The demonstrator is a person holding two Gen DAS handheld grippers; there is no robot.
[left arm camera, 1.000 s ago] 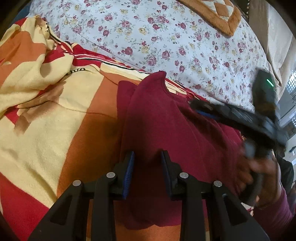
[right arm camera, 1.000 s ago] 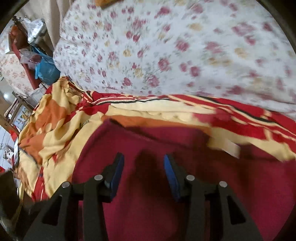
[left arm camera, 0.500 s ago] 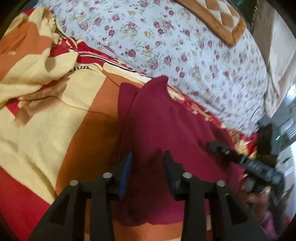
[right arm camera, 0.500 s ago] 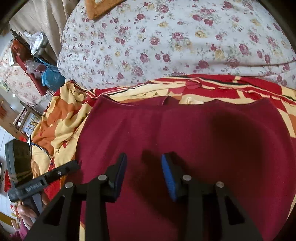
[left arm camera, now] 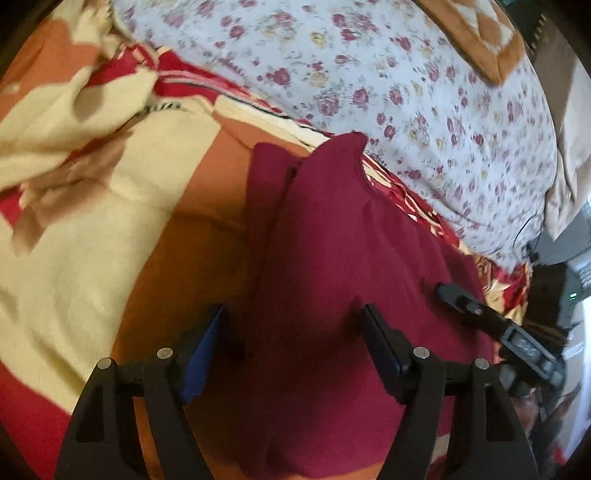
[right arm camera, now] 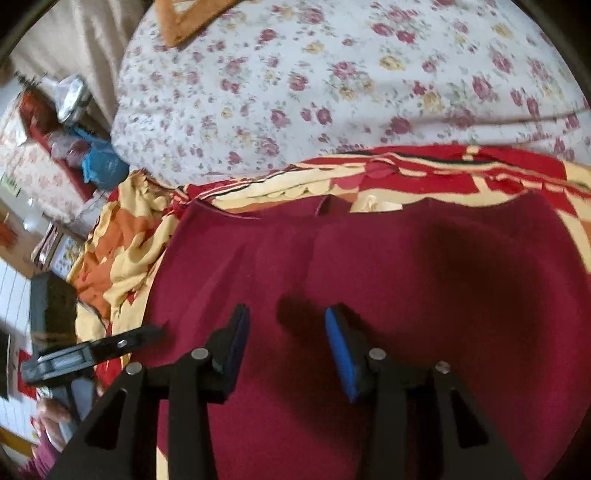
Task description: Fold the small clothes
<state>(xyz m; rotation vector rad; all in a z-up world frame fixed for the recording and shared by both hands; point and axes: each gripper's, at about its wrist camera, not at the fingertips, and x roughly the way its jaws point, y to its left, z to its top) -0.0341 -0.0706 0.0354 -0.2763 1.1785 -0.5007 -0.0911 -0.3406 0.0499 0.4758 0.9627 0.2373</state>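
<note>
A dark red garment [left arm camera: 343, 266] lies spread on a red, orange and cream blanket [left arm camera: 92, 229]; it also fills the lower part of the right wrist view [right arm camera: 406, 280]. My left gripper [left arm camera: 293, 332] is open wide and empty, hovering over the garment's left edge. My right gripper [right arm camera: 286, 332] is open and empty over the garment's middle. The right gripper also shows at the right of the left wrist view [left arm camera: 495, 325], over the garment's right edge. The left gripper shows at the left of the right wrist view [right arm camera: 92, 350].
A white flowered bedcover [left arm camera: 406, 92] lies beyond the blanket, with an orange patterned cushion [left arm camera: 476, 33] on it. In the right wrist view a blue bag [right arm camera: 103, 166] and clutter sit by the bed's far left side.
My left gripper has opened much wider and shifted slightly left over the garment's edge. My right gripper has drawn back a little over the garment and stays open.
</note>
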